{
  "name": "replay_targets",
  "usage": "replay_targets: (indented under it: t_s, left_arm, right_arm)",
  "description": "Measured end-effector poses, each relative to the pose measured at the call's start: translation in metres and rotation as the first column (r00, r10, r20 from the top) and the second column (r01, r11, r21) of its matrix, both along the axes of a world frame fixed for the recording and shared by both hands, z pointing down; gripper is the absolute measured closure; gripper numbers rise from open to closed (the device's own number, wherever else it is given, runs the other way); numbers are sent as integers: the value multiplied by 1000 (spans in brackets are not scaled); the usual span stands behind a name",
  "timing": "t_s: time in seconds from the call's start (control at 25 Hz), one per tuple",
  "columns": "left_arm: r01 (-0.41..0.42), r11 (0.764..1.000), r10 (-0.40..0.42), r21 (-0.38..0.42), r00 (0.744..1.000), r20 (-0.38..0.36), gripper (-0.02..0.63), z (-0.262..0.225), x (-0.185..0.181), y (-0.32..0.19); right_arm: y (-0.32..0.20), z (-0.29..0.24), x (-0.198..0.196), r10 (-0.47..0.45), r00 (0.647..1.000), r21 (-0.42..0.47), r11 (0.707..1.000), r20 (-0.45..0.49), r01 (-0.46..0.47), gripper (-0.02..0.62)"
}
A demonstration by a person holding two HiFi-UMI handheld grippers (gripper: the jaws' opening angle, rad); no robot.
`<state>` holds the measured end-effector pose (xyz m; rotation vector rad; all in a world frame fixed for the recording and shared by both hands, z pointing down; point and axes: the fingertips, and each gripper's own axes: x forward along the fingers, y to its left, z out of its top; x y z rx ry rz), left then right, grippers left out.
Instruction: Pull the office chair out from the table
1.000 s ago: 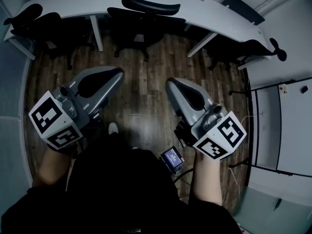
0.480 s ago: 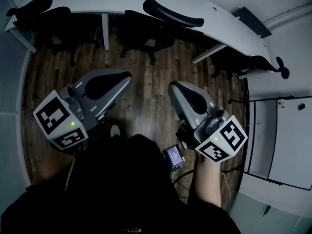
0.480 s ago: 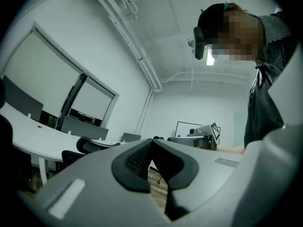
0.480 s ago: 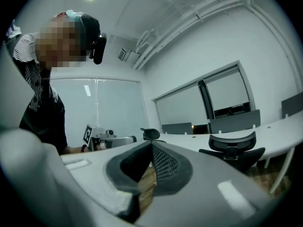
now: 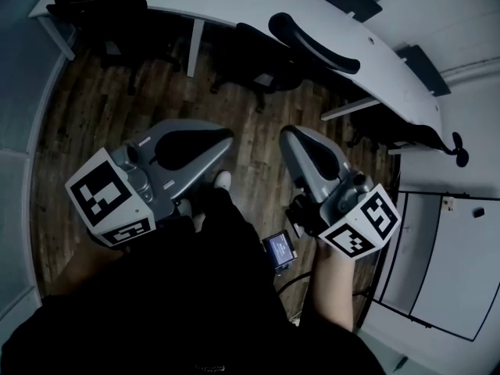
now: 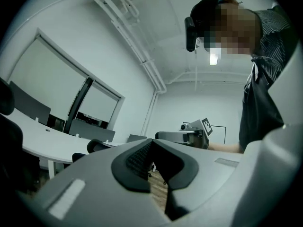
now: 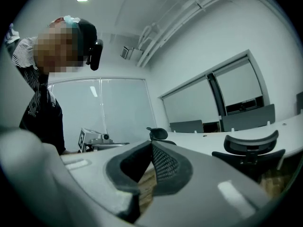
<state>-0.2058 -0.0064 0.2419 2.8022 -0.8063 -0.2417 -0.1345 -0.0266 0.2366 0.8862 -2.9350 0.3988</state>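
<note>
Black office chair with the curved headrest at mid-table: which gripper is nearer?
Right. In the head view the right gripper is below the black office chair, nearly in line with its headrest; the left gripper is farther, down and to its left.

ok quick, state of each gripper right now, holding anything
left gripper: closed, nothing between the jaws
right gripper: closed, nothing between the jaws

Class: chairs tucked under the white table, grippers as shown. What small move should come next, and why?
Probably carry the right gripper forward toward the nearest office chair, opening its jaws. Both it and the left gripper are shut, empty, over the floor; the chair sits untouched under the table.
</note>
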Motion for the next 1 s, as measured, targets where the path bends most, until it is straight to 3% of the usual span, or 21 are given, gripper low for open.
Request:
replay_targets:
  t_s: [0.32,0.64,1.0]
  left_arm:
    - [55,998,-55,21,998,-4,603,5,1,-9]
    - [53,999,-53,11,999,-3,603,-12,49,-85]
    - [55,998,-55,12,997,48,603,-13,101,-162]
  right_arm:
    - [-17,8,-2,-56,998,31,998,2,56,594]
    - [-92,5,43,-62,997,9,998,41,62,594]
    - [-169,-1,94,-64,995,21,998,79,63,594]
